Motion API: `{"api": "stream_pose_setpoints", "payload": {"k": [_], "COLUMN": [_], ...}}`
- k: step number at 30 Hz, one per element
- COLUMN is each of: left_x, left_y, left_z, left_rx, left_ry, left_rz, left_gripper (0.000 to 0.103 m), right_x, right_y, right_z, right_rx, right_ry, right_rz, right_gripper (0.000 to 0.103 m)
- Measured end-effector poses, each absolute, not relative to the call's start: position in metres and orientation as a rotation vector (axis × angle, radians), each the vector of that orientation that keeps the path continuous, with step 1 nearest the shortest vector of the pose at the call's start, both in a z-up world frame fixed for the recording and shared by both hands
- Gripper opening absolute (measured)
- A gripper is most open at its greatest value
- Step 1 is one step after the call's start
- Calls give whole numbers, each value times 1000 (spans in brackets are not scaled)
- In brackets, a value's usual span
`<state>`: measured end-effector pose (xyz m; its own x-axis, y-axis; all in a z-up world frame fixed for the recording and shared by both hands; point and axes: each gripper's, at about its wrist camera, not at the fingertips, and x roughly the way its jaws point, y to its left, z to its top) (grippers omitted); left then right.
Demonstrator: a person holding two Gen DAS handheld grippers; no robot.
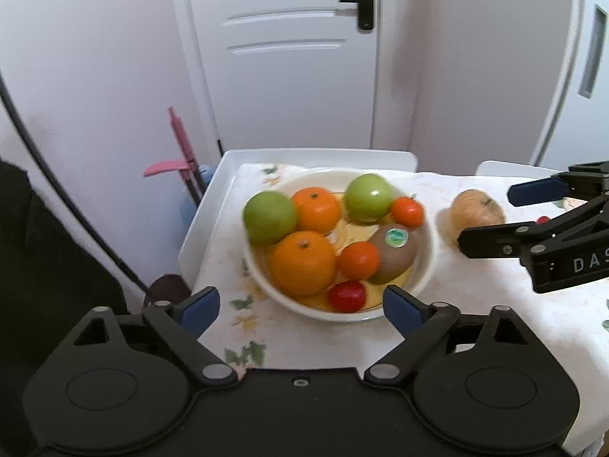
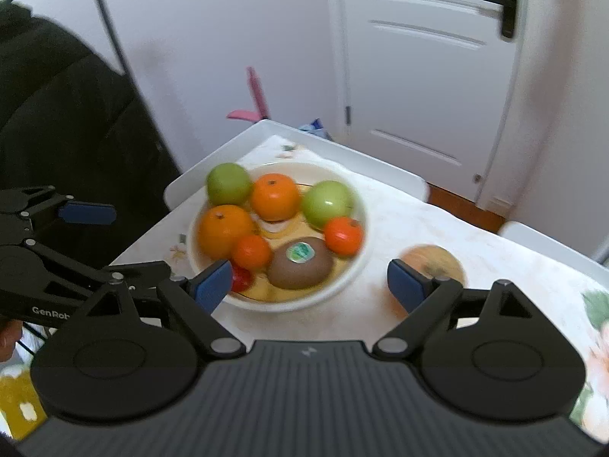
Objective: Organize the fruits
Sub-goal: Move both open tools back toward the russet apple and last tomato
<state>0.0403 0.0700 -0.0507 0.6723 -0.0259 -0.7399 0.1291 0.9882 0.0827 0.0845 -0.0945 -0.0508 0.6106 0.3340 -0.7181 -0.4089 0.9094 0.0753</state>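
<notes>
A white bowl (image 1: 426,266) sits on the floral tablecloth and holds two green apples (image 1: 270,217), two large oranges (image 1: 302,262), two small tangerines (image 1: 358,261), a kiwi (image 1: 394,253) with a sticker and a red fruit (image 1: 347,296). A tan pear-like fruit (image 1: 477,209) lies on the cloth right of the bowl, also in the right wrist view (image 2: 437,261). My left gripper (image 1: 300,306) is open and empty, just in front of the bowl. My right gripper (image 2: 310,285) is open and empty, between bowl (image 2: 357,266) and tan fruit.
The white table (image 1: 205,209) has a raised rim and ends at the left and far side. A small red object (image 1: 542,220) lies behind the right gripper's fingers. A pink-handled tool (image 1: 182,148) leans by the white door (image 1: 297,57). A dark coat (image 2: 64,122) hangs left.
</notes>
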Motion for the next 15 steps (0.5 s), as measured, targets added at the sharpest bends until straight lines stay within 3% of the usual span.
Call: {"api": "stream_pose_setpoints", "payload": {"k": [15], "left_x": [54], "left_y": [-11], "left_z": [-49], "left_rx": [217], "left_ry": [793], "left_rz": [-249], "left_gripper": [98], "right_x": [47], "right_y": [-202], "right_z": [-44], "right_rx": [-46], "right_ry": [806], "right_rz": [196], "right_gripper": [103]}}
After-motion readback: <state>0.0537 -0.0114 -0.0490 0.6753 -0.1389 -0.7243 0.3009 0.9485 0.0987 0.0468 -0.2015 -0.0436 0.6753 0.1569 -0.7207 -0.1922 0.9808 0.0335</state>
